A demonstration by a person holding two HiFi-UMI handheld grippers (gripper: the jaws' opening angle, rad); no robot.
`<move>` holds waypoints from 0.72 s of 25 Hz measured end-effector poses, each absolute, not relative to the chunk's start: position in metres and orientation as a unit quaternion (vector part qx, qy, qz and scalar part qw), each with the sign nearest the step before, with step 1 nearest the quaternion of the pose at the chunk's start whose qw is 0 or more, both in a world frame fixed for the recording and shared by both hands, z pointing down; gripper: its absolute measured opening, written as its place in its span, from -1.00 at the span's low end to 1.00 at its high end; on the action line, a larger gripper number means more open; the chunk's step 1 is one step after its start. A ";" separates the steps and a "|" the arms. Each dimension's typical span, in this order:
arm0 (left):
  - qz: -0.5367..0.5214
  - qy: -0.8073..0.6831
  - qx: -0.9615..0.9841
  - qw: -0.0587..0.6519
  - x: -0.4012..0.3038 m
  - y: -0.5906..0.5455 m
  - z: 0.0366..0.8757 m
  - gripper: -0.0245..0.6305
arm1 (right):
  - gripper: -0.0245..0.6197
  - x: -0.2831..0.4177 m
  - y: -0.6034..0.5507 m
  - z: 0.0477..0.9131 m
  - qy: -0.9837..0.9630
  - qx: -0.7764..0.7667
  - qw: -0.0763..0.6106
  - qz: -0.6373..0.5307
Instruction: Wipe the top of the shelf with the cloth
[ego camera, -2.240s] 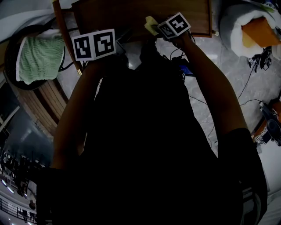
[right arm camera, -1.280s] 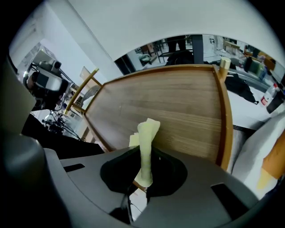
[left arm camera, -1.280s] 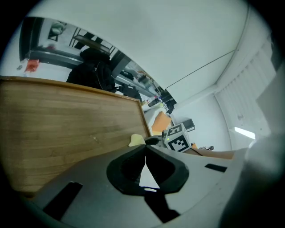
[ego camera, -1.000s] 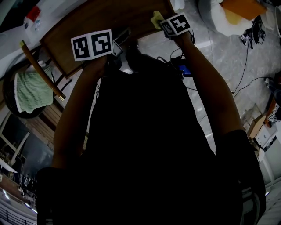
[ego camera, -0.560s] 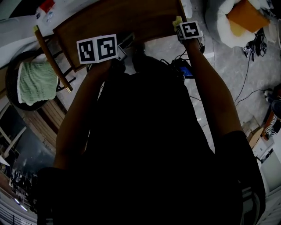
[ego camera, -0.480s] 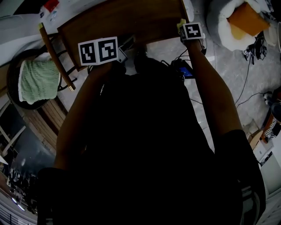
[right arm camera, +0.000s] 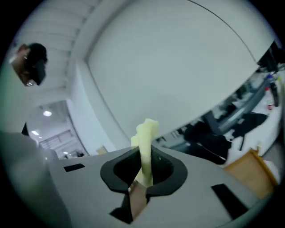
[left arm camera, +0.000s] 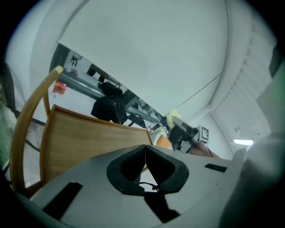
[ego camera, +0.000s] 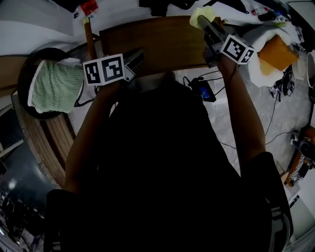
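The wooden shelf top point(ego camera: 162, 42) lies ahead of me, and it also fills the left gripper view as a brown board point(left arm camera: 89, 138). My right gripper point(ego camera: 204, 23) is at the shelf's far right corner, tilted upward. It is shut on the pale yellow cloth point(ego camera: 201, 14), which stands as a folded strip point(right arm camera: 144, 136) between the jaws of that gripper point(right arm camera: 142, 162). From the left gripper view the cloth point(left arm camera: 171, 116) is just past that corner. My left gripper point(ego camera: 135, 56) is at the shelf's near edge, shut on nothing point(left arm camera: 145, 151).
A round chair with a green cushion point(ego camera: 51, 83) stands left of the shelf, and its curved wooden back point(left arm camera: 24, 124) rises beside the board. A white bag holding something orange point(ego camera: 275, 51) sits at the right. Cables and a small device point(ego camera: 203, 91) lie on the floor.
My right gripper has swung the cloth from the shelf's near right corner to its far right corner and tipped upward. The left gripper stays at the near edge.
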State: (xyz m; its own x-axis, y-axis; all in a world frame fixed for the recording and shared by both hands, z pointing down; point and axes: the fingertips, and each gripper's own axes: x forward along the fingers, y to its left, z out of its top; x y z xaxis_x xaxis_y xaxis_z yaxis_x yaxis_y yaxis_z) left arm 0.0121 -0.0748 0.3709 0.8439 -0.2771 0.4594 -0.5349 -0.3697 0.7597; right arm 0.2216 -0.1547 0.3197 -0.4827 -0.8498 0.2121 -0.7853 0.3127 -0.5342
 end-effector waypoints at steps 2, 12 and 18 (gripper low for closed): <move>0.101 -0.255 0.824 0.496 -0.011 -0.084 0.357 -0.89 | -0.77 0.157 -0.157 0.241 0.860 -0.433 0.129 -0.237; -0.117 -0.133 0.911 0.372 -0.092 -0.093 0.218 -0.89 | -0.77 0.002 -0.071 0.112 0.919 -0.130 0.311 -0.205; -0.137 -0.081 0.948 0.276 -0.113 -0.073 0.169 -0.89 | -0.77 -0.032 -0.042 0.135 0.940 -0.122 0.258 -0.185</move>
